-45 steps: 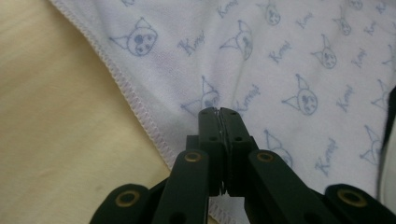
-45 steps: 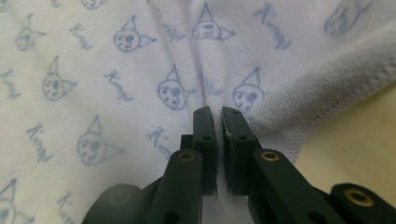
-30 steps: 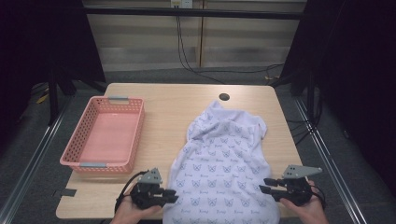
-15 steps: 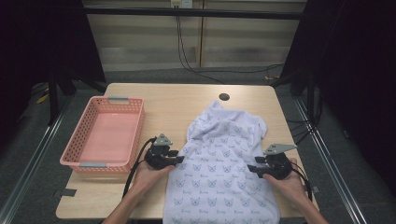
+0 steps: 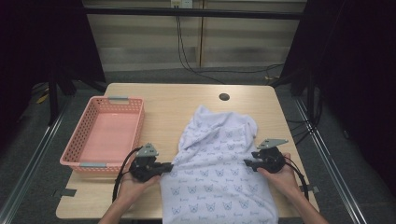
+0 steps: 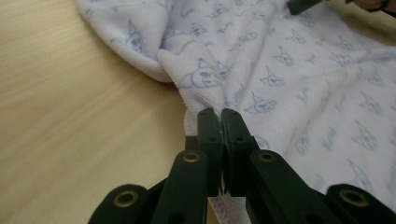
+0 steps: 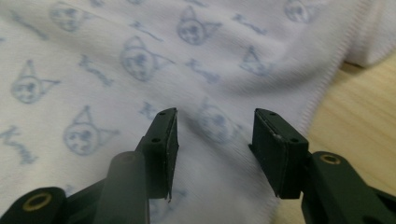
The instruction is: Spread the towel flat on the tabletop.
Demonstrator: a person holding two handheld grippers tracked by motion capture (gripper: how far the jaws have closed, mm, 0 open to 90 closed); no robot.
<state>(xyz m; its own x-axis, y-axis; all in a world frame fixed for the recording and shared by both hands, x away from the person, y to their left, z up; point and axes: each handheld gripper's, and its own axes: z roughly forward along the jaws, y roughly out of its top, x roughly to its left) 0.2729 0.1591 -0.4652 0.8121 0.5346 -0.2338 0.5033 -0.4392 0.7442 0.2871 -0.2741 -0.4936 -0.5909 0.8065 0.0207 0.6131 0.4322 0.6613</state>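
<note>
In the high view, a white towel (image 5: 217, 168) printed with blue cat faces is lying spread over the near middle of the wooden counter (image 5: 187, 100), its near end hanging past the front edge. The left gripper (image 5: 164, 168) is meeting the towel's left edge, the right gripper (image 5: 248, 163) its right edge. A pink basket (image 5: 79, 161) is sitting well to the left.

In the left gripper view, the left gripper (image 6: 220, 116) is pinching the towel's (image 6: 289, 70) hemmed edge, having just closed on it.

In the right gripper view, the right gripper (image 7: 215, 126) is standing spread above the towel (image 7: 116, 56) near its stitched edge, pads not pressing on the cloth.
</note>
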